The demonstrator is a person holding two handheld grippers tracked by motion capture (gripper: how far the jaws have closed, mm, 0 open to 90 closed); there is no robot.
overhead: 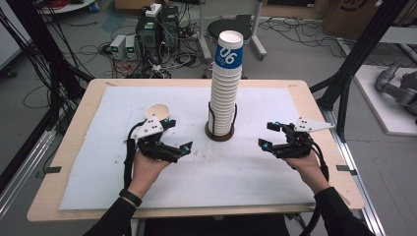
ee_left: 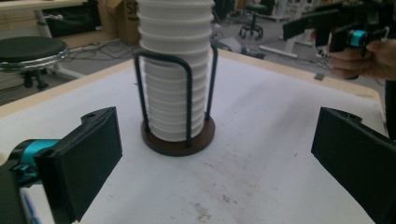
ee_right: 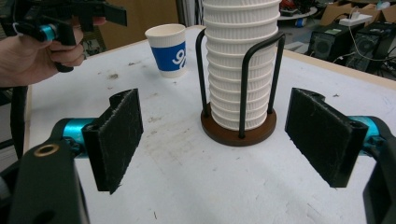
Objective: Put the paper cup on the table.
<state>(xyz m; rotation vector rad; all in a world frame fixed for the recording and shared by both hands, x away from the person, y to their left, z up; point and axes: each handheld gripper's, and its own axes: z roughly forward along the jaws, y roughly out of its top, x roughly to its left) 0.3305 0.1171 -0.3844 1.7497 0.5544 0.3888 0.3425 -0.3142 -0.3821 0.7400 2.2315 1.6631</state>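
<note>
We hold our left gripper (overhead: 178, 133) just left of the cup stack (overhead: 225, 88), its jaws spread wide with nothing between them; in the left gripper view the two black pads frame the bottom of the stack without touching it. Our right gripper (overhead: 269, 135) sits on the other side of the stack, a little apart from it, jaws likewise parted and empty, and in the right gripper view its pads stand either side of the stack's foot. The stack is a tall column of nested white paper cups, upright near the middle of the white mat (overhead: 98, 167), standing in a black wire holder (ee_right: 243, 84) on a round brown base (overhead: 219, 133). The topmost cup carries a blue band. A single cup (overhead: 158, 112) stands upright on the mat, just beyond our left gripper
</note>
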